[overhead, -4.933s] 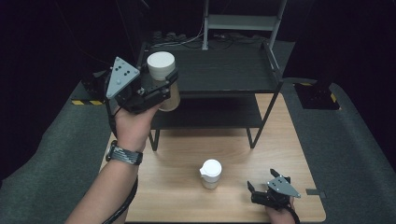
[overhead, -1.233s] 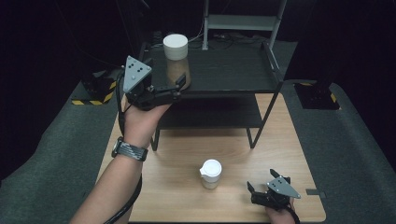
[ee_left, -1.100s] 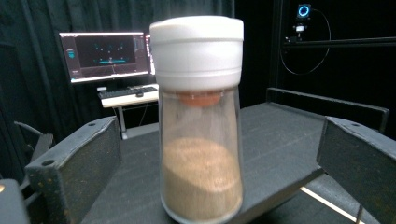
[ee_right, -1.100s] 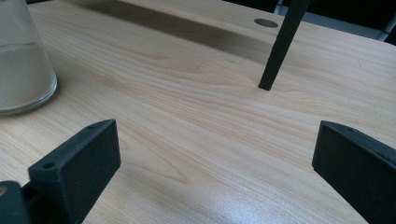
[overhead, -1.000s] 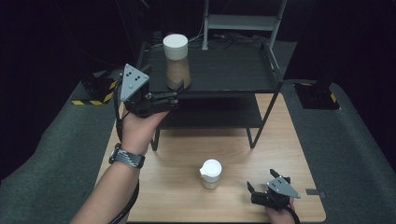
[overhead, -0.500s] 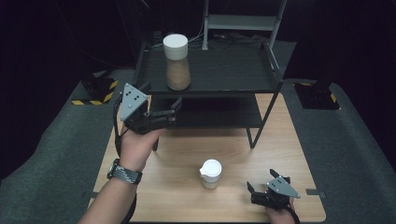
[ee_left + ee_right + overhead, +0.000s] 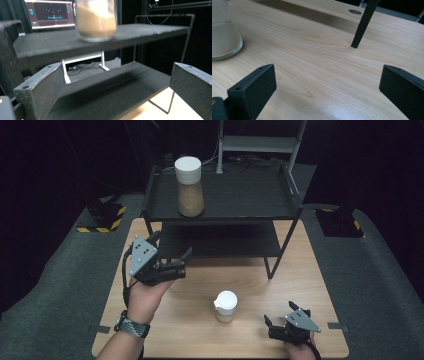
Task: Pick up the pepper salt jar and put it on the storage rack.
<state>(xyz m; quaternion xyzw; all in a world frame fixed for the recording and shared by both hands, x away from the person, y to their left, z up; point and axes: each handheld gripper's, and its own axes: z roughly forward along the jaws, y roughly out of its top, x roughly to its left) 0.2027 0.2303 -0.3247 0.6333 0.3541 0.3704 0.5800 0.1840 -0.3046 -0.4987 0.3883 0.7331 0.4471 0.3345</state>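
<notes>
A tall jar with a white lid and brown contents stands on the left of the black shelf's top tier. My left gripper hangs open and empty in front of the lower tier, below the jar and apart from it. In the left gripper view the jar sits on the tier above the wide-open jaws. A small white-lidded jar stands on the wooden table. My right gripper rests open at the front right, empty. In the right gripper view the small jar is off to its left.
The two-tier black shelf rests on thin legs on the table's back half; its lower tier is bare. Dark grey padding surrounds the table. A monitor glows behind the shelf.
My left gripper let go of the tall jar on the top tier and drew back and down toward the person, now open. The right gripper stayed put.
</notes>
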